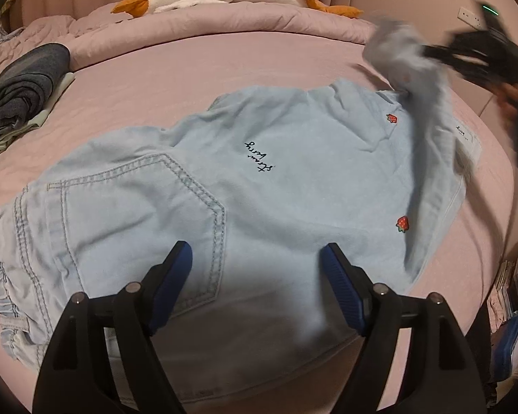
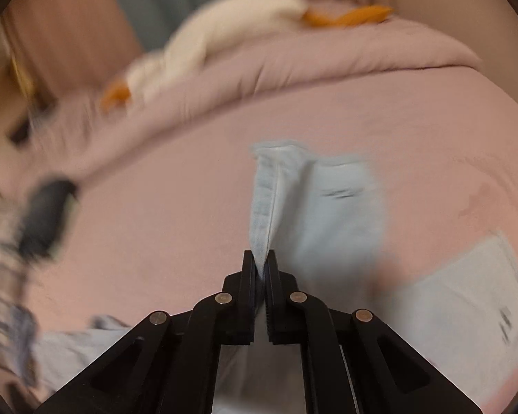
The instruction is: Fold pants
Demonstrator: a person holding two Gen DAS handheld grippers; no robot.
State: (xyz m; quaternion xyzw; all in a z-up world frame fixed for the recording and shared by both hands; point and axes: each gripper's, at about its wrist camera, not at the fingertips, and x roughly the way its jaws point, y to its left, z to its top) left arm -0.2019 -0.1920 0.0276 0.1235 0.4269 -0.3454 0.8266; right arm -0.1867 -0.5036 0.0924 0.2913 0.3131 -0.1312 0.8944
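The left hand-held gripper (image 1: pixel 257 258) hovers with fingers apart over the light-blue denim pants (image 1: pixel 259 179), spread flat on the pink bed (image 1: pixel 190 69), waistband left, legs running right. The right hand-held gripper (image 2: pixel 260 258) is clamped on a lifted hem. Soft, light cloth; best gripped at hems or waistband.

right tongs (image 2: pixel 260 258) pinched shut on the hem of the light blue pants (image 2: pixel 328 214), leg lifted off the pink bed (image 2: pixel 155 224); blurry white plush goose (image 2: pixel 207 45) lies on the duvet beyond.
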